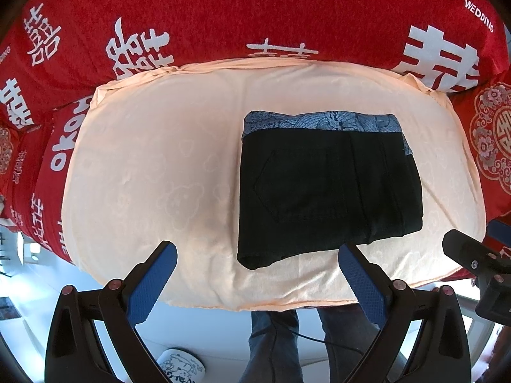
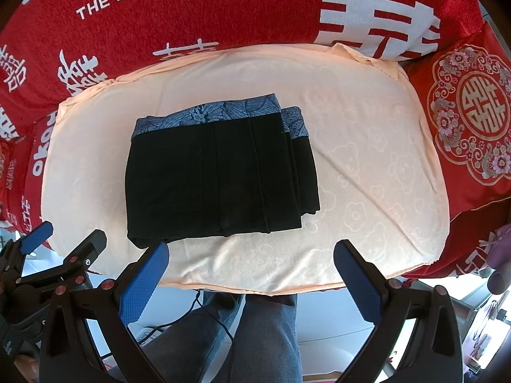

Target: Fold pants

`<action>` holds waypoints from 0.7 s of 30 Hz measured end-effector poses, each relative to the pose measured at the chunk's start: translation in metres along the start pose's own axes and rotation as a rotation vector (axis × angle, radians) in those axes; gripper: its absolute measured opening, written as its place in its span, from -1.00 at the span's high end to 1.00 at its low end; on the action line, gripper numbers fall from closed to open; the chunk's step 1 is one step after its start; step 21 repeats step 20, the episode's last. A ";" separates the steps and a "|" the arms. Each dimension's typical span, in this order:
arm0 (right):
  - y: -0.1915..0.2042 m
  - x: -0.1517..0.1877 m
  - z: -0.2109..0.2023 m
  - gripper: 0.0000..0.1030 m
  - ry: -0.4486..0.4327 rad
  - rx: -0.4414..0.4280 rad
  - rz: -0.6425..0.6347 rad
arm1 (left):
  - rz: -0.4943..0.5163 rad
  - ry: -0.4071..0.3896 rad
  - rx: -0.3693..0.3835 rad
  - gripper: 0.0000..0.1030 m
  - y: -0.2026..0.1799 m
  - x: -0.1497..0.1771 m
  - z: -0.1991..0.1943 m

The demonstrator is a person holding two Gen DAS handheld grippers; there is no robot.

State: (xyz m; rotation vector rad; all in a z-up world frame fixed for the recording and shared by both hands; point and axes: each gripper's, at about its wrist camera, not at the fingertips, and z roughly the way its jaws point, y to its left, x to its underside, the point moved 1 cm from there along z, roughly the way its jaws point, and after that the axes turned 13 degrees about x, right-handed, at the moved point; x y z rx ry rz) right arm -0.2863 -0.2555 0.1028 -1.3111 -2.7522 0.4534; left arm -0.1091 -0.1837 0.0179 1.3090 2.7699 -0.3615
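Note:
Black pants [image 1: 325, 185] with a blue patterned waistband lie folded into a compact rectangle on a peach cloth [image 1: 153, 166]; the waistband is at the far edge. In the right wrist view the same pants [image 2: 217, 172] sit left of centre on the peach cloth [image 2: 367, 191]. My left gripper [image 1: 257, 252] hovers open just off the near edge of the pants, holding nothing. My right gripper [image 2: 252, 250] is open too, near the front edge of the cloth, empty. The left gripper [image 2: 35, 233] shows at the lower left of the right wrist view.
A red sofa cover with white lettering [image 1: 223, 16] rises behind and beside the cloth. A red embroidered cushion [image 2: 469, 121] lies to the right. A person's legs in jeans [image 2: 255, 335] stand below the front edge, with a cable and a printed white round object [image 1: 180, 365] on the floor.

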 end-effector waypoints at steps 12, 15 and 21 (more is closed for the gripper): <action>0.002 0.001 0.009 -1.00 0.008 0.008 -0.019 | -0.017 0.005 0.004 -0.97 0.003 -0.002 0.003; 0.004 0.001 0.010 -1.00 0.009 0.010 -0.023 | -0.012 0.006 0.010 -0.97 0.005 -0.003 0.002; 0.002 0.000 0.010 -1.00 0.010 0.013 -0.026 | -0.010 0.002 0.015 -0.97 0.004 -0.005 0.001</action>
